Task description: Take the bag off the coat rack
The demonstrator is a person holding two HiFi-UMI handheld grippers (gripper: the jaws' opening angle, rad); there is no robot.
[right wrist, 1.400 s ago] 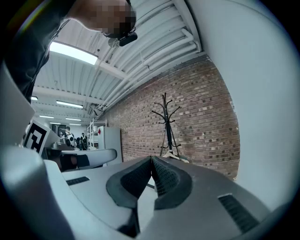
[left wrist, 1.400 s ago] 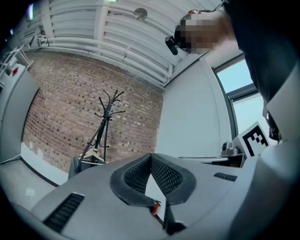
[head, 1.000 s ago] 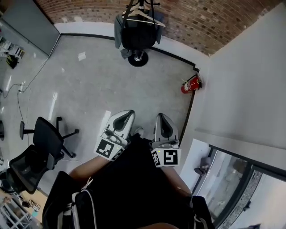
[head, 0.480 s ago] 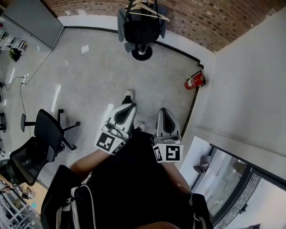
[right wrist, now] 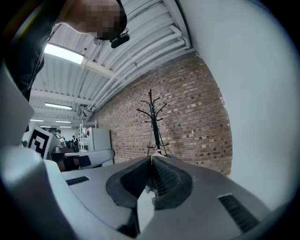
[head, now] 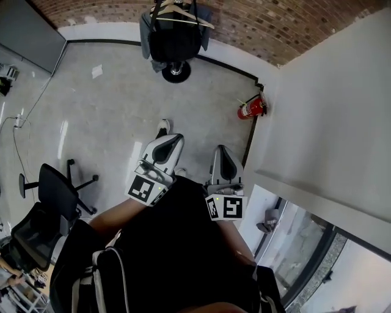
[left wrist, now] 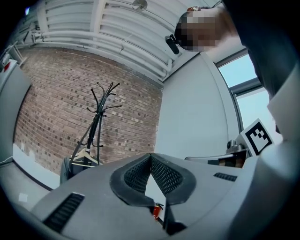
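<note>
Head view looks steeply down on a grey floor (head: 110, 110); the bag (head: 174, 41), black, hangs on the coat rack (head: 175, 72) at the foot of the brick wall (head: 244, 24), well apart from both tools; a light wooden hanger (head: 183, 18) sits above it and some grey cloth (head: 145, 33) shows at its sides; whether the bag is open, or what it carries, cannot be told from here. The left hand-held gripper (head: 173, 139) and the right hand-held gripper (head: 221, 151) are held side by side before the person's body, about level, both pointing toward the rack; I judge this is because the rack is not yet in reach. In the left gripper view the jaws meet at their tips with nothing between them; the right gripper view shows the same, closed and empty, with the rack straight beyond the tips; so the task seems at its very start, and the jaws must part before a strap can be taken. A red fire extinguisher (head: 249, 109) stands in the corner at the right; an office chair (head: 58, 192) stands at the left; both are off the straight way to the rack.
</note>
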